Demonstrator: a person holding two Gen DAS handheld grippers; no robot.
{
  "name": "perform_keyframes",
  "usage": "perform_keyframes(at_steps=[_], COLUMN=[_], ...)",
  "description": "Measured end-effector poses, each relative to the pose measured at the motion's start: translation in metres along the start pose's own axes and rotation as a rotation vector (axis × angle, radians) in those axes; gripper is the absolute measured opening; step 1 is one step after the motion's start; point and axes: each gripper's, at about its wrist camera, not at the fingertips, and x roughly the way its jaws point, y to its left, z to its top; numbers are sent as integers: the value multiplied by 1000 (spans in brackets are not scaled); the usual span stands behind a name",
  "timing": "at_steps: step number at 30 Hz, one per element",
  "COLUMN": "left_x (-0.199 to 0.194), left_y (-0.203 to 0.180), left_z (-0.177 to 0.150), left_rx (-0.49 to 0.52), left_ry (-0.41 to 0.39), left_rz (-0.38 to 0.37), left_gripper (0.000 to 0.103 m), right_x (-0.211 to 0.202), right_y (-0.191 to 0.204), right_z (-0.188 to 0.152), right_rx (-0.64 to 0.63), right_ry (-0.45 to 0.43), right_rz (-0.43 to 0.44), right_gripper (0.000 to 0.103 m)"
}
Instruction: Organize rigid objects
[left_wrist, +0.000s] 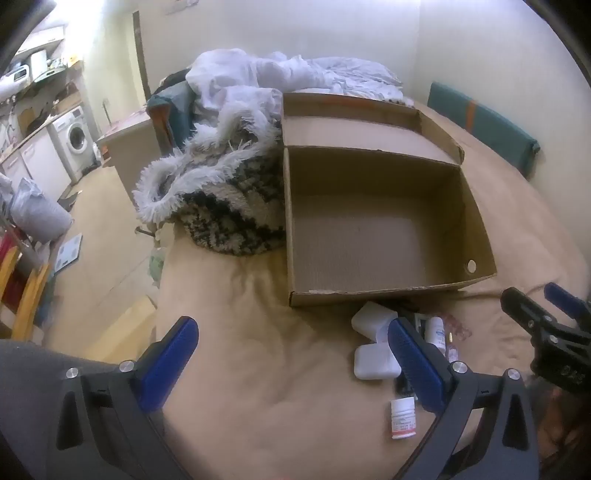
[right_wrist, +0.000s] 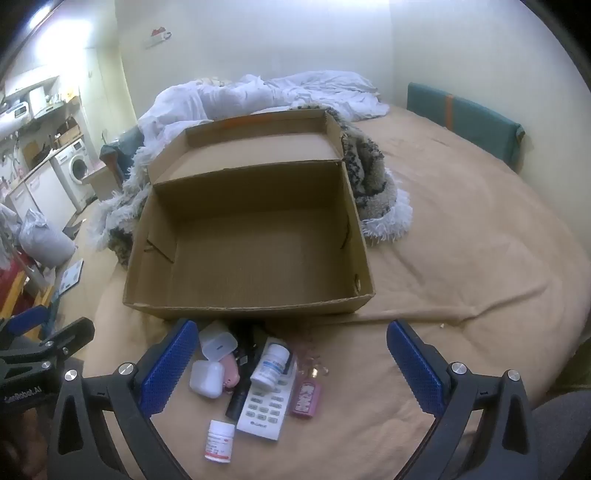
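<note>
— Grippers, how did they stand?
— Left gripper (left_wrist: 291, 354) and right gripper (right_wrist: 291, 354) both gaped wide, holding nothing, above the tan bedspread (right_wrist: 461, 258).
— And the things to sort?
— Two pill bottles (right_wrist: 219, 441), a remote (right_wrist: 266, 406), white cases (right_wrist: 207, 378) and a pink trinket (right_wrist: 306, 402) lay just before the empty cardboard box (right_wrist: 243, 302).

Dim warm indoor light, soft focus, heavy fisheye-edge distortion.

We see our left gripper (left_wrist: 291, 363) and right gripper (right_wrist: 291, 363): black frames, ribbed blue pads (right_wrist: 168, 363), silver screws (right_wrist: 126, 368).
</note>
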Motion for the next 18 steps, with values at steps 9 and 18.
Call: perform_keyframes(at_steps=[9,18], left_x=[0,-1], left_y=[1,7], left_z=[0,1], left_rx=[-11,-8], left_ry=[0,2], left_rz=[-7,-7], left_gripper=[102,102], right_x=[0,1], right_y=[0,1], right_z=[-1,0], right_rx=[-8,-3], right_ry=[5,6], right_rz=[3,0], right_gripper=[103,103])
